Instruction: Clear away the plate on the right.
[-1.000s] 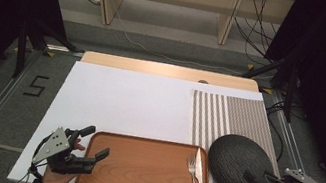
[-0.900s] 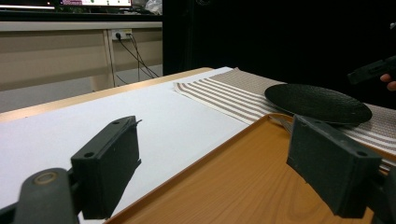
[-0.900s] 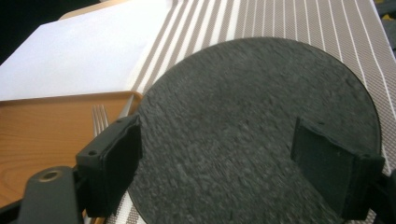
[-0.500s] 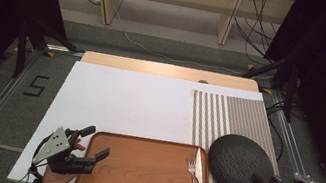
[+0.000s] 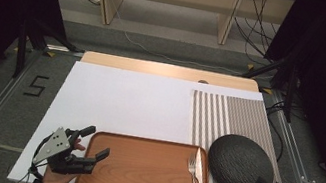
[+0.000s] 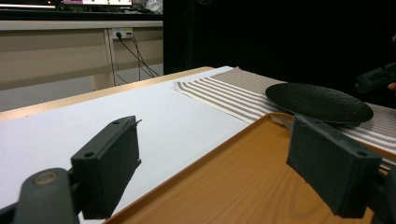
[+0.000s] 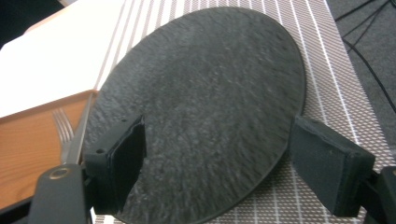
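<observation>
Plate (image 7: pixel 201 107): stiff, likely heavy, breakable; rough surface.
Hold: rim at 5 o'clock.
My right gripper (image 7: pixel 217 163): wide, empty.

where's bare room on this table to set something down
The white sheet is bare from the far wooden edge down to the tray, left of the striped mat. The mat's far half is free too. It is crowded near right: dark plate, fork and knife on the tray's right rim.
</observation>
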`<state>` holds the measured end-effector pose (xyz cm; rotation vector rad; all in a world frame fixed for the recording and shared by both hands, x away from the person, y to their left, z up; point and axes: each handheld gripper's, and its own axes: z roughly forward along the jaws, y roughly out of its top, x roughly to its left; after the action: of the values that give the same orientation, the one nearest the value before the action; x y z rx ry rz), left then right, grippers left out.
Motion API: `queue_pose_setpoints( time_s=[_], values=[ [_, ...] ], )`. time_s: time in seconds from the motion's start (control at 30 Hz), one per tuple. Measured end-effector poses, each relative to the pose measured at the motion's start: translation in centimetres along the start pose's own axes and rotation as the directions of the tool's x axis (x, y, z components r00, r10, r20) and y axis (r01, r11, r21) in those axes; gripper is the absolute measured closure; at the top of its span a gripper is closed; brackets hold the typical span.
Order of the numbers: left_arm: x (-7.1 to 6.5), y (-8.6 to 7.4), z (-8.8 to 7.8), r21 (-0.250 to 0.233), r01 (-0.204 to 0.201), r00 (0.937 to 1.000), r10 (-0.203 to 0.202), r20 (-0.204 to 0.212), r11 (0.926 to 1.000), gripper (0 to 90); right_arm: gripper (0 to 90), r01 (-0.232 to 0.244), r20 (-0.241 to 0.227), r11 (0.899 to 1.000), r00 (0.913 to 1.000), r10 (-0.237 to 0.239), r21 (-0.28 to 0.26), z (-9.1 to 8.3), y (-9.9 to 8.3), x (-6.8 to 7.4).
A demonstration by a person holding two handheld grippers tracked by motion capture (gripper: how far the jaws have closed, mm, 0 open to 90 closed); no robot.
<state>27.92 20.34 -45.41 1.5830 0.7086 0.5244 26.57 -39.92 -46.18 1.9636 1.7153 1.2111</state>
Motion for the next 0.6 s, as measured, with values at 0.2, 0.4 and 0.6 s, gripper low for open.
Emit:
queue_pose_setpoints(
  time_s=[0.2,0.4,0.6],
  values=[
    [0.0,0.0,0.0,0.0,0.001,1.0,-0.001,-0.001,1.0,16.2,23.6,-0.063,0.0,0.998,0.998,0.063,0.016,0.3,-0.1,-1.0],
    [0.1,0.0,0.0,0.0,0.002,1.0,-0.002,-0.003,1.0,16.2,25.1,-0.095,-0.003,0.995,0.9954,0.095,0.029,0.5,-0.2,-1.6],
    [0.1,0.0,0.0,0.0,0.002,1.0,-0.002,-0.003,1.0,16.2,26.7,-0.156,-0.042,0.986,0.9865,0.158,0.05,0.7,-0.4,-2.0]
  ],
)
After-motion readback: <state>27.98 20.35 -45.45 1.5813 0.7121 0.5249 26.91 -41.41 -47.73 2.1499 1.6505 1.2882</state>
